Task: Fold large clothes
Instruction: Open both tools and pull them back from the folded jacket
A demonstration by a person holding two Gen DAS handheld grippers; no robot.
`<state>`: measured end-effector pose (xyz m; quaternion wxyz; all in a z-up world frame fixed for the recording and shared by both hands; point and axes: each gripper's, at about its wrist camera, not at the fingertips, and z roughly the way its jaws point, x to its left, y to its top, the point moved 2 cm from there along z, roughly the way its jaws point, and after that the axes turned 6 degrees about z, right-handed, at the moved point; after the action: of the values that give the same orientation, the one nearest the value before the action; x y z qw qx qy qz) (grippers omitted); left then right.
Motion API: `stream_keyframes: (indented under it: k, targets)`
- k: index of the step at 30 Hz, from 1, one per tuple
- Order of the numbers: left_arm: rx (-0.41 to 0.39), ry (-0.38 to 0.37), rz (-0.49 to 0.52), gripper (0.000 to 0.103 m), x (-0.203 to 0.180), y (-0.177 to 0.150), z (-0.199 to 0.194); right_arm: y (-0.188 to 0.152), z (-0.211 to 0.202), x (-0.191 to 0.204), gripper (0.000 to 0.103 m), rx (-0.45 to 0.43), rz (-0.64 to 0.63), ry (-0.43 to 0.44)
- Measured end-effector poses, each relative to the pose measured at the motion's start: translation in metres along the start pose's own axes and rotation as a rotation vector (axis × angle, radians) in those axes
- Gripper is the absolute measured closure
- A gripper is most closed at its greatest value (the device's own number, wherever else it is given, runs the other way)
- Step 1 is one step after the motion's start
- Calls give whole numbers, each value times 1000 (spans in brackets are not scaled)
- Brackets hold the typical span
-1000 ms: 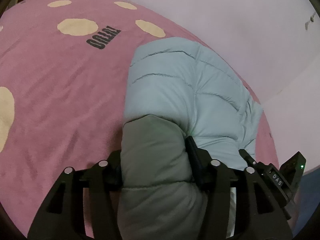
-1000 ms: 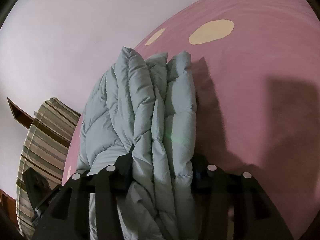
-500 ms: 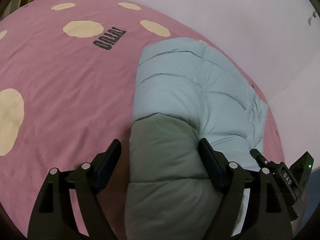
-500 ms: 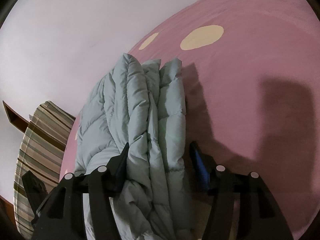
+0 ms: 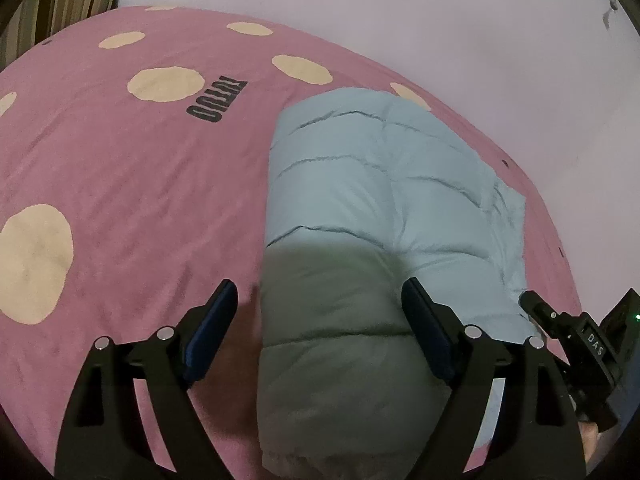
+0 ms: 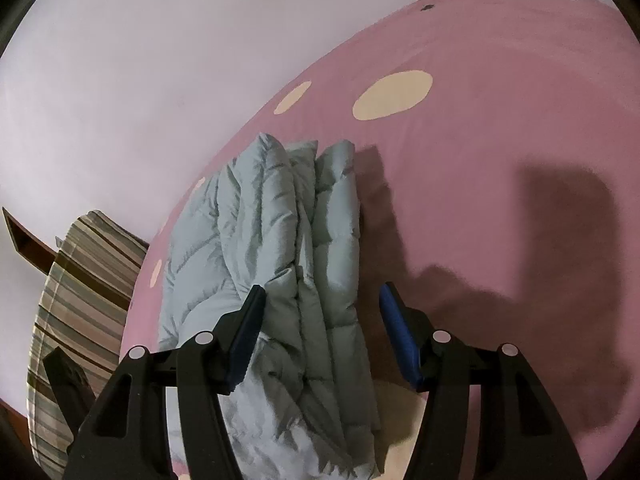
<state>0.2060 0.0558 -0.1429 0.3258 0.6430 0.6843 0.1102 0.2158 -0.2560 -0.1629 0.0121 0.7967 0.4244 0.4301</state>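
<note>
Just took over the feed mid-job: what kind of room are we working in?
Most likely a bedroom: the puffer jacket lies on a wide pink bedspread with cream dots, pushed against a plain wall, with a striped pillow at one end.

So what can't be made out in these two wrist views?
- Near end of the pale blue quilted puffer jacket: cut off by the bottom edge, both views.
- Bed under the jacket: hidden, both views.
- Black lettering on the pink spotted bedspread: unreadable, left view.
</note>
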Motion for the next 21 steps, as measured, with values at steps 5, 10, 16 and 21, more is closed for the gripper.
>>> stream_keyframes:
  k: [5, 10, 16, 21]
  targets:
    - [-22, -2, 20, 19, -2, 7, -12, 3, -12, 9, 44, -27, -18, -9]
    - [-47, 40, 61, 19, -6, 9, -21, 1, -20, 23, 44, -61, -60, -57]
    - [-69, 121, 104, 18, -8, 8, -31, -3, -25, 44, 44, -107, -178, -169]
    - [-97, 175, 135, 17, -12, 3, -42, -10, -28, 54, 44, -117, -243, -230]
